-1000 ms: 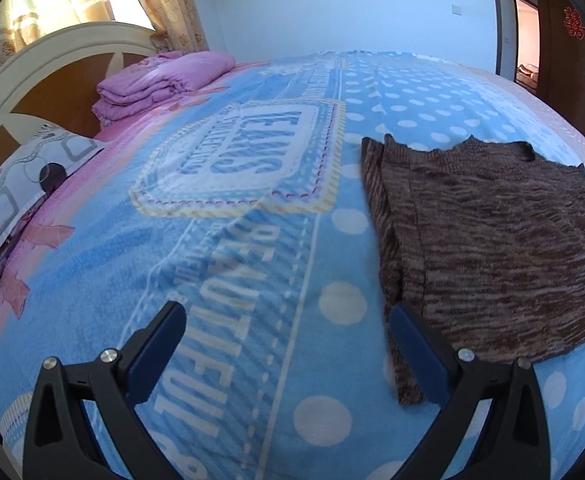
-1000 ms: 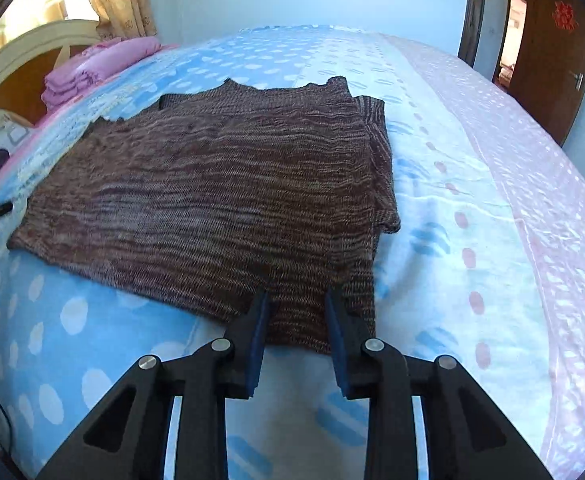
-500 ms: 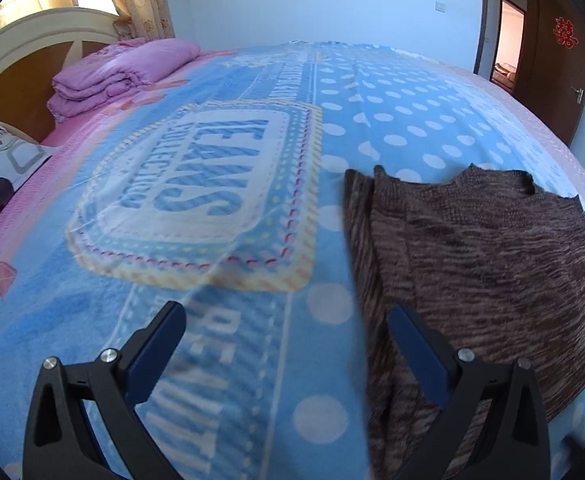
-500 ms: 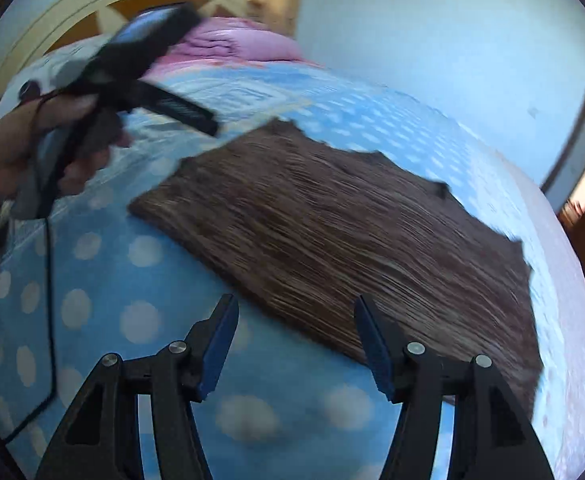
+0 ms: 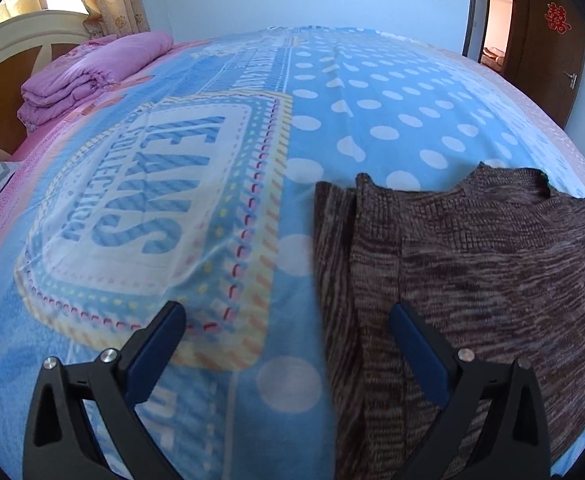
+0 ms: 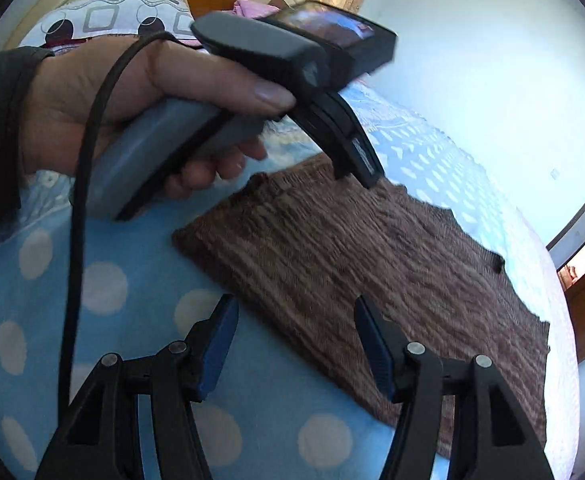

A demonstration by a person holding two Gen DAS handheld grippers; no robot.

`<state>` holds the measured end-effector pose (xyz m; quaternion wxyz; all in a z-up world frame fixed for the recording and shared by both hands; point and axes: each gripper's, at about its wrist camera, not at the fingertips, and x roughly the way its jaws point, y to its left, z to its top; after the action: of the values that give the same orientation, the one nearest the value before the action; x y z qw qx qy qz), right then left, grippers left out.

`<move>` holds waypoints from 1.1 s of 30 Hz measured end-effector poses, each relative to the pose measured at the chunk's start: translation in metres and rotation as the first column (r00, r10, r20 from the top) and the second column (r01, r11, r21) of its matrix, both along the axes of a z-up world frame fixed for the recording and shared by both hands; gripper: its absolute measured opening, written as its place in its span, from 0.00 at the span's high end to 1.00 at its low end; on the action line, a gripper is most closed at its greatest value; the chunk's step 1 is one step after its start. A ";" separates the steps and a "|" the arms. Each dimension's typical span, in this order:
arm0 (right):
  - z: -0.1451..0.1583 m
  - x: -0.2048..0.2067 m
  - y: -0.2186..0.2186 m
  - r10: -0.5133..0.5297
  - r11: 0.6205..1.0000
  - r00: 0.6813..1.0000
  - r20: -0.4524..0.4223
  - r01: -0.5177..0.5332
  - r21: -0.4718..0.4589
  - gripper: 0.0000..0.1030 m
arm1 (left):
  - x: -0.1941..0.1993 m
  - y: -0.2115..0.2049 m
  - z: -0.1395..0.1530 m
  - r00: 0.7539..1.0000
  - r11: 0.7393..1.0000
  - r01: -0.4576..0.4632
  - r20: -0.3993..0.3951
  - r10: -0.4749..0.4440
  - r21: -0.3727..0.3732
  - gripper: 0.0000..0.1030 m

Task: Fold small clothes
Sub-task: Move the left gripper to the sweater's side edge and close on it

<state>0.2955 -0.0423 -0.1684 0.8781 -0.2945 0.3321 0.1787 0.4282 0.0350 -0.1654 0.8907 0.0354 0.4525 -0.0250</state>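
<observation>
A brown knitted garment (image 5: 472, 264) lies flat on the bed, its left side folded in as a narrow strip (image 5: 332, 248). My left gripper (image 5: 288, 320) is open and empty, hovering over the garment's left edge. My right gripper (image 6: 296, 320) is open and empty above the garment's near edge (image 6: 332, 272). In the right wrist view the person's hand holds the left gripper's handle (image 6: 180, 136) over the garment's far corner.
The bed has a blue polka-dot blanket (image 5: 392, 112) with a printed label patch (image 5: 152, 200). A folded pink quilt (image 5: 92, 76) and a headboard (image 5: 16, 40) stand at the far left. A patterned pillow (image 6: 108, 16) lies by the headboard. A brown door (image 5: 548, 40) is at the right.
My right gripper opened, let go of the garment's edge and swung round to its other side, close to the left hand. My left gripper moved forward along the garment's left edge.
</observation>
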 end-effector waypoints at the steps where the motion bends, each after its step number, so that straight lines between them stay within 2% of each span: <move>1: -0.002 0.001 0.005 0.006 1.000 1.000 0.005 -0.005 -0.004 0.41 | 0.002 0.000 -0.001 1.000 1.000 -0.002 -0.003 0.002 -0.004 0.00; 11: -0.009 0.016 0.030 0.027 0.999 0.999 0.032 -0.025 -0.043 0.41 | 0.014 -0.003 -0.005 1.000 1.000 -0.005 0.003 0.005 0.013 0.00; 14: -0.008 0.016 0.031 0.022 0.999 1.000 0.022 -0.021 -0.026 0.42 | 0.017 -0.002 -0.008 1.000 1.000 -0.009 0.003 0.009 0.003 0.00; 19: -0.010 0.020 0.031 0.034 0.999 0.999 -0.017 -0.034 0.006 0.66 | 0.021 0.000 -0.010 1.000 1.000 -0.001 0.003 0.001 -0.030 0.00; 22: -0.012 0.017 0.034 0.043 0.999 0.999 -0.008 -0.043 -0.007 0.74 | 0.020 -0.002 -0.010 1.000 1.000 0.009 0.010 -0.009 -0.023 0.02; 28: -0.011 0.021 0.028 0.019 0.999 0.999 -0.033 -0.018 0.036 0.83 | 0.017 -0.010 -0.008 0.998 0.999 0.052 0.024 -0.052 -0.012 0.19; 30: -0.011 0.023 0.027 0.014 0.999 0.999 -0.035 -0.013 0.038 0.84 | 0.015 -0.014 -0.007 0.996 0.997 0.078 0.032 -0.078 -0.012 0.32; 33: -0.012 0.023 0.030 0.013 1.000 1.000 -0.022 -0.013 0.019 0.86 | 0.014 -0.020 -0.006 0.993 0.994 0.109 0.037 -0.109 -0.004 0.43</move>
<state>0.3182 -0.0128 -0.1807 0.8759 -0.2863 0.3382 0.1909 0.4421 0.0149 -0.1714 0.8962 0.0579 0.4334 -0.0743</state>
